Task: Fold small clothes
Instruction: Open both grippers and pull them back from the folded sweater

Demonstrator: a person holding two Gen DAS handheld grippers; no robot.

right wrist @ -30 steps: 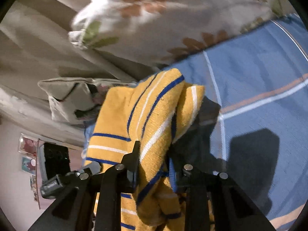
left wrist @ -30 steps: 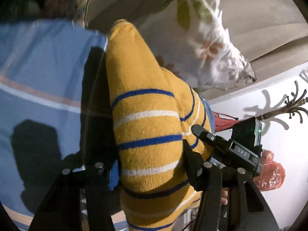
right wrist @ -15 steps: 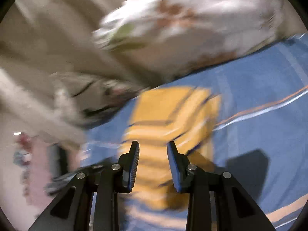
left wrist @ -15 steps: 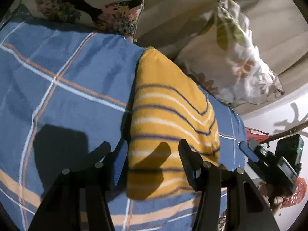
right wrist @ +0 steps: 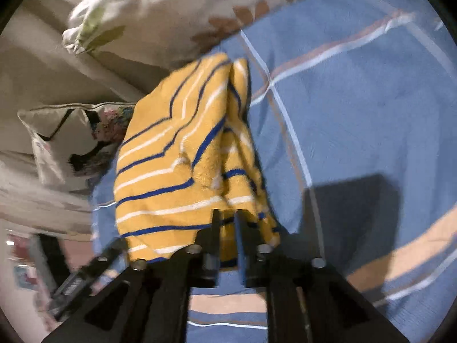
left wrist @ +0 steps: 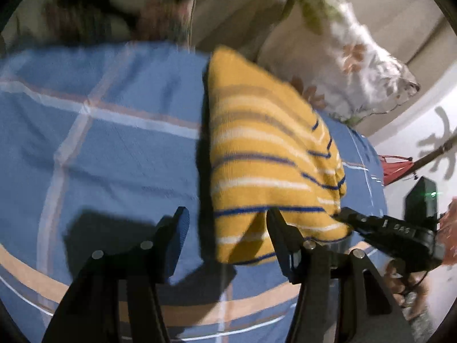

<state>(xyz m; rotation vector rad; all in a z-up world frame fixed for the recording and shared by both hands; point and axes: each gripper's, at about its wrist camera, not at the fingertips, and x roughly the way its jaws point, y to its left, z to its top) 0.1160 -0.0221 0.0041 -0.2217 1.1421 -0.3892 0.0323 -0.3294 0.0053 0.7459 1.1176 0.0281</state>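
Now: striped sweater (left wrist: 265, 154) folded on the bed (left wrist: 114, 157).
Left tool (left wrist: 225, 225) spread at frame bottom; right tool (right wrist: 227, 223) pinching the sweater's edge.

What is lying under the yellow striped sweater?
The yellow striped sweater lies on the blue checked bedsheet, which shows all around it. Whether anything else is beneath the sweater cannot be seen; the knit covers that part.

Home bedroom: checked bedsheet (left wrist: 114, 148), floral pillows (right wrist: 160, 8) (coat rack (left wrist: 440, 145) behind).

surface: bed, blue plaid sheet (left wrist: 108, 154) | lying on it: folded yellow striped sweater (left wrist: 265, 154) | at head end: floral pillow (left wrist: 351, 65), second patterned pillow (right wrist: 65, 140)
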